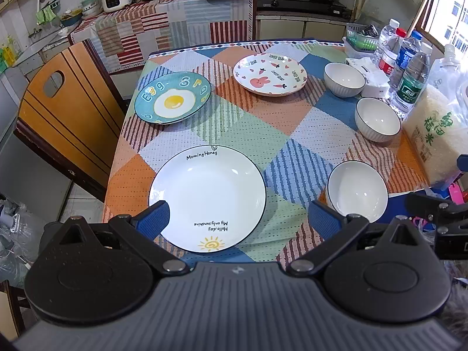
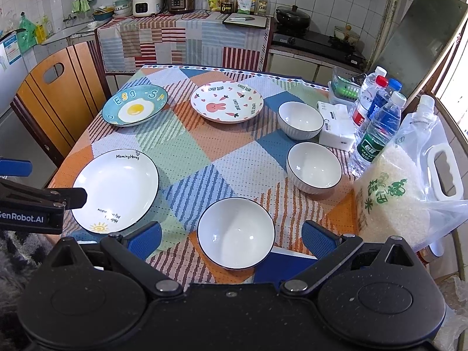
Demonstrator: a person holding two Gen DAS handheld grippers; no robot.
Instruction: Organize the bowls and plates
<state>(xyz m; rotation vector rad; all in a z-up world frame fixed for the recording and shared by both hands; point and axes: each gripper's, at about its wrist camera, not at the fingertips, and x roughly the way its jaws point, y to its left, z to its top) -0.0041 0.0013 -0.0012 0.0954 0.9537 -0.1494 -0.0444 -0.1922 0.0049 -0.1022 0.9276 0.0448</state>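
While both tools hang above the near edge of the tabletop (image 2: pixel 187 134) with nothing in them, the step in hand looks like a first pickup. The left tool (image 1: pixel 238 216) has its blue fingers spread wide apart, and the sun plate (image 1: pixel 207 197) lies between and just beyond them at 12 o'clock. The right tool (image 2: pixel 231 239) is equally spread, framing the near bowl (image 2: pixel 236 232) at 12 o'clock.

To do it well, I would bring one finger over the rim and one under it at the nearest edge, since a flat plate gives no side to pinch; the glazed rim will likely slip, so a deep bite and a level lift seem wise. The bowl's wall is steeper and should take a rim pinch more easily. Stacking like on like, with the largest plate at the bottom, looks the tidiest plan.

Count: three plates and three bowls. From the sun plate outward, the egg plate (image 1: pixel 172 101) sits at 11 o'clock and the rabbit plate (image 1: pixel 270 74) at 1 o'clock, all well apart. From the near bowl, the middle bowl (image 2: pixel 314 165) lies at 1 o'clock and the far bowl (image 2: pixel 300 120) beyond it, near a tissue pack (image 2: pixel 336 131). Four bottles (image 2: pixel 377 125) and a rice bag (image 2: pixel 392 193) crowd the 2 o'clock side, so lifts there need care.
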